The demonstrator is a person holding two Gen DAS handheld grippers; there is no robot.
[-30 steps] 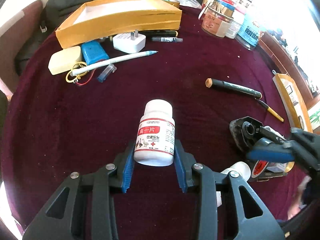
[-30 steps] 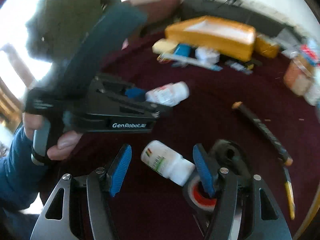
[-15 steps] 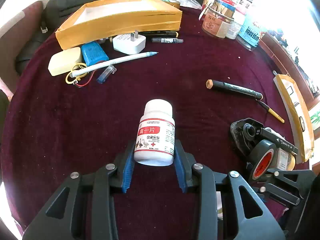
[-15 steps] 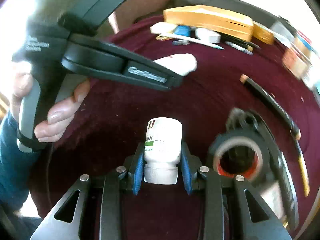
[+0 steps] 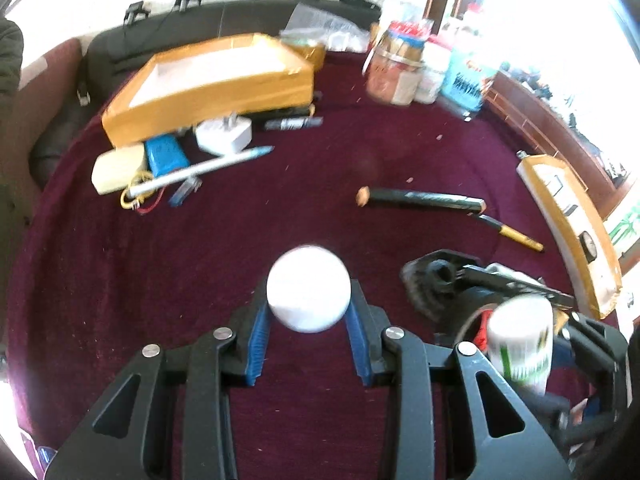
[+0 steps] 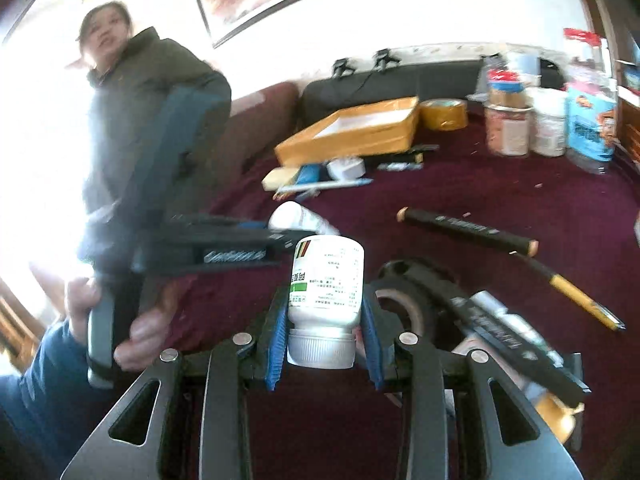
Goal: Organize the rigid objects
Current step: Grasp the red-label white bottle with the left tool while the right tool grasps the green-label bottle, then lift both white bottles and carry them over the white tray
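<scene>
My left claw pinches a white pill bottle; my right claw, jaws just closed, pinches a green-label bottle cap-down. Both hang over the maroon tabletop. Just ahead lie a tape dispenser, a black marker and, farther off, a yellow tray.

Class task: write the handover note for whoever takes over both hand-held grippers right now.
Left hand-held gripper: shut on a white plastic pill bottle, off the cloth.
Right hand-held gripper: jaws just closed on a green-labelled white pill bottle, cap toward the camera.
Open yellow cardboard tray sits at the far side of the maroon tablecloth.
Done: both bottles picked up.
Left: set them down; black marker remains loose.
</scene>
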